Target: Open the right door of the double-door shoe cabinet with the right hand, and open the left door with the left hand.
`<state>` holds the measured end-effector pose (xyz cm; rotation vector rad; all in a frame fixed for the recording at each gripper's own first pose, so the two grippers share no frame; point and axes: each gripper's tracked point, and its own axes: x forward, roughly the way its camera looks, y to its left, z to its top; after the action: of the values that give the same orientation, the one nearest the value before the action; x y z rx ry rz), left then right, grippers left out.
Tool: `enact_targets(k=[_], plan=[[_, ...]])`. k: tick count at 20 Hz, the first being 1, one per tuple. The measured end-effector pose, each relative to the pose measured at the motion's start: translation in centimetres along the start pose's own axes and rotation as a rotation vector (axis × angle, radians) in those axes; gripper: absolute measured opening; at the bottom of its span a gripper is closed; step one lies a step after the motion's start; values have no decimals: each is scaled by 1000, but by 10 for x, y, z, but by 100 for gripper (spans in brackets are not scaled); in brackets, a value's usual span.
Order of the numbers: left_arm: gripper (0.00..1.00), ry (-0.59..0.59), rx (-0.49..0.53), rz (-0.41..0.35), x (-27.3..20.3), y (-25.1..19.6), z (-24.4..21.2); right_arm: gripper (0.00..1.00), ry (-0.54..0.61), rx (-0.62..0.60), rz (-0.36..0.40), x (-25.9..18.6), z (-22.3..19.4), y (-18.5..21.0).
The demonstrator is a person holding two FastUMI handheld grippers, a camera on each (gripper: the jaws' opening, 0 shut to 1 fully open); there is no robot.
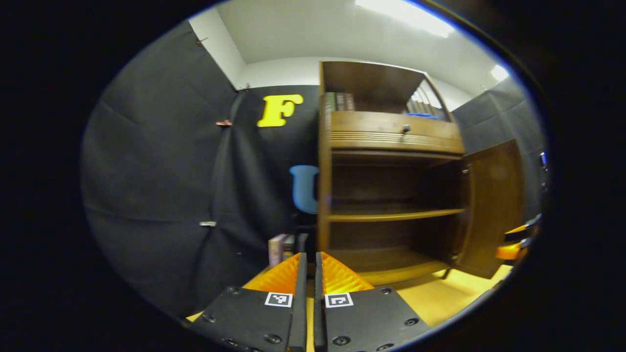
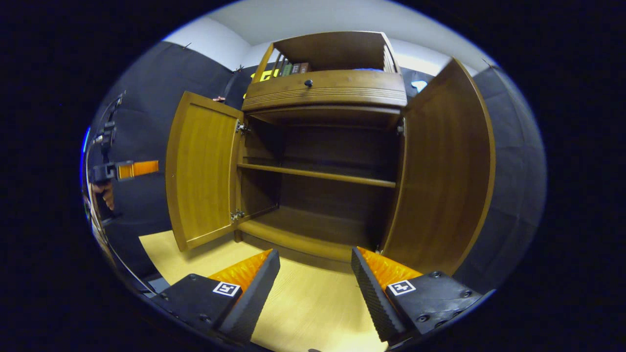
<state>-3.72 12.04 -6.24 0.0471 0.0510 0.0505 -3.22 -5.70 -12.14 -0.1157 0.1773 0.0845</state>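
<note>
The wooden shoe cabinet [image 2: 323, 88] stands with both doors swung wide. Its left door [image 2: 200, 171] and right door [image 2: 445, 171] flank a dark, empty inside with one shelf [image 2: 318, 174]. My right gripper [image 2: 315, 256] is open in front of the cabinet's base, touching nothing. Out to the left of the left door and apart from it, a hand [image 2: 105, 193] holds my left gripper [image 2: 146, 167]. In the left gripper view, the left gripper [image 1: 310, 269] is shut on nothing, facing the cabinet [image 1: 391, 142] and the open right door [image 1: 494, 205].
Books [image 2: 293, 67] stand on the cabinet's top shelf above a drawer with a knob [image 2: 308, 83]. A few books [image 1: 279, 248] sit low by the cloth wall, left of the cabinet. The cabinet rests on a pale wooden surface [image 2: 313, 303]. The right gripper [image 1: 513, 244] shows beyond the right door.
</note>
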Motion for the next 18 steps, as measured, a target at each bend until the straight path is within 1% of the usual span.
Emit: enact_targets(k=[1,2,3,4,6,8,9,11,13,15,16,17,18], plan=[[10,-5,-1,-19,6,-8,9,95,-7,-25,0,2,8,5],[10,-8,3,-15,12,-7,14,95,-13,-36,-3,3,16,9],[9,-12,7,-3,18,-7,19,95,-18,-29,-7,6,25,13],[11,-25,10,-8,24,-15,25,95,-28,-5,-8,8,35,16],[31,-69,10,-45,32,-43,38,95,-51,67,-9,16,53,21],[50,-81,25,-86,37,-70,40,95,-71,114,-39,25,68,17],[60,-81,38,-106,38,-85,41,95,-78,118,-58,29,74,15],[80,-93,66,-115,41,-106,45,96,-98,111,-96,34,84,12],[99,-107,87,-114,40,-123,44,96,-123,102,-116,37,92,15],[96,-117,96,-106,43,-131,44,96,-138,102,-117,36,93,22],[99,-118,95,-101,45,-134,41,96,-143,104,-114,33,93,24],[99,-114,92,-98,46,-135,39,98,-152,106,-114,31,95,25],[99,-107,87,-95,46,-135,35,96,-162,108,-117,31,98,26]])
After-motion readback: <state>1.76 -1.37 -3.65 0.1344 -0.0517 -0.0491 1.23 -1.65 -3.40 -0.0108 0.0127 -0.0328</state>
